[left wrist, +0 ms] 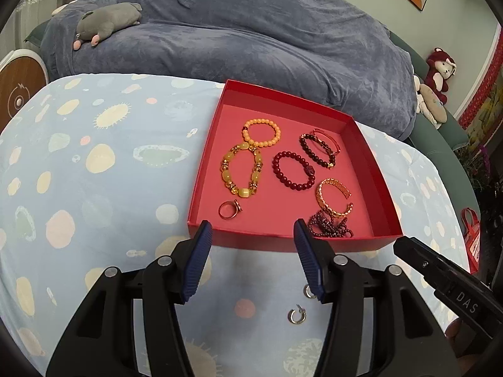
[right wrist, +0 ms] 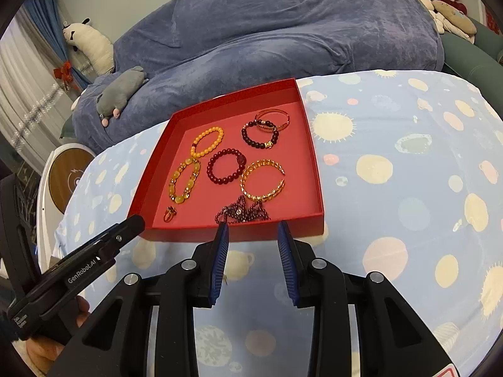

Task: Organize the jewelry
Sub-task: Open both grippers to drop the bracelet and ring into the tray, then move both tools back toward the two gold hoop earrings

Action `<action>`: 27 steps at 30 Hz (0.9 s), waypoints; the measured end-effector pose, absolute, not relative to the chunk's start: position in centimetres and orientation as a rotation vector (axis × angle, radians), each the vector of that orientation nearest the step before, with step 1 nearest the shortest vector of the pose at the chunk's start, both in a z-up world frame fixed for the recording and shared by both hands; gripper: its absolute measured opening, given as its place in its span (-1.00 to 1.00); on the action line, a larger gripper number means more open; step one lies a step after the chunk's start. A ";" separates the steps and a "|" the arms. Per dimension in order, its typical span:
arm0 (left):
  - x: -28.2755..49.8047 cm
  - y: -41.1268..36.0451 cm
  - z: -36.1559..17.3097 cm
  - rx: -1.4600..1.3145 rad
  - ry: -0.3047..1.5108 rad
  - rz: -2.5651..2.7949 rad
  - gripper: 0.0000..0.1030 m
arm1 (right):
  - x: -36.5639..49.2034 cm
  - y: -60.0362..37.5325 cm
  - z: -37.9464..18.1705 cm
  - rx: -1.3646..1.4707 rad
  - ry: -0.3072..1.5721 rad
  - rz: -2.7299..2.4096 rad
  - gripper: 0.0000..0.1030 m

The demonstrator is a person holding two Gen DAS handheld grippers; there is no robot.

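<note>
A shallow red box [left wrist: 369, 163] lies on the patterned blue cloth and holds several pieces: an orange bead bracelet [left wrist: 261, 143], a dark red bead bracelet [left wrist: 276, 169], a gold open cuff [left wrist: 321, 199], a heap of purple beads [left wrist: 328, 229] and a ring [left wrist: 238, 205]. Two small silver hoop earrings [left wrist: 296, 315] lie on the cloth in front of the box. My left gripper [left wrist: 253, 223] hangs open over the box's near wall, holding nothing. Just to its right, my right gripper [right wrist: 253, 223] is also open and empty before the near wall [right wrist: 176, 234].
A blue-grey blanket [left wrist: 251, 37] covers the sofa behind the table, with a grey plush toy [left wrist: 107, 22] on it. A round white and wood device [right wrist: 67, 172] stands off the table's left end. Plush toys [left wrist: 437, 75] sit at the far right.
</note>
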State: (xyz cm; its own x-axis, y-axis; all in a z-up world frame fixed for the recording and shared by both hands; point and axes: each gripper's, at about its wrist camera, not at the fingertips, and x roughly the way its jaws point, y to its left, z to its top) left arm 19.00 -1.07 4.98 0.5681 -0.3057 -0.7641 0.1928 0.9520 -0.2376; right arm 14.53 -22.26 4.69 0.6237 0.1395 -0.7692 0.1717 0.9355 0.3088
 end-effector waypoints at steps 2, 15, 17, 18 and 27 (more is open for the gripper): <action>18.0 -1.0 5.2 -0.123 0.919 -0.292 -0.01 | 13.5 -21.9 4.6 0.365 0.911 -0.018 -0.39; 11.9 0.2 3.5 -0.109 0.977 -0.282 -0.01 | 7.9 -19.3 2.4 0.356 0.990 -0.001 -0.38; 11.3 0.4 3.1 -0.111 0.987 -0.279 -0.01 | 7.2 -18.9 2.2 0.354 0.999 0.003 -0.38; 11.0 0.5 3.0 -0.113 0.991 -0.275 -0.01 | 7.0 -18.7 2.1 0.354 1.002 0.006 -0.39; 9.0 1.0 2.5 -0.113 1.003 -0.258 -0.01 | 5.3 -17.5 1.8 0.329 1.019 0.020 -0.38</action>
State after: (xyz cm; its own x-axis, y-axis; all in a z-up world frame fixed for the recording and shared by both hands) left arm 9.04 1.01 2.49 0.5103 -0.2654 -0.8180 0.1616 0.9638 -0.2119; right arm 5.26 -17.48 1.82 0.5288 0.1685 -0.8319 0.1356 0.9507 0.2788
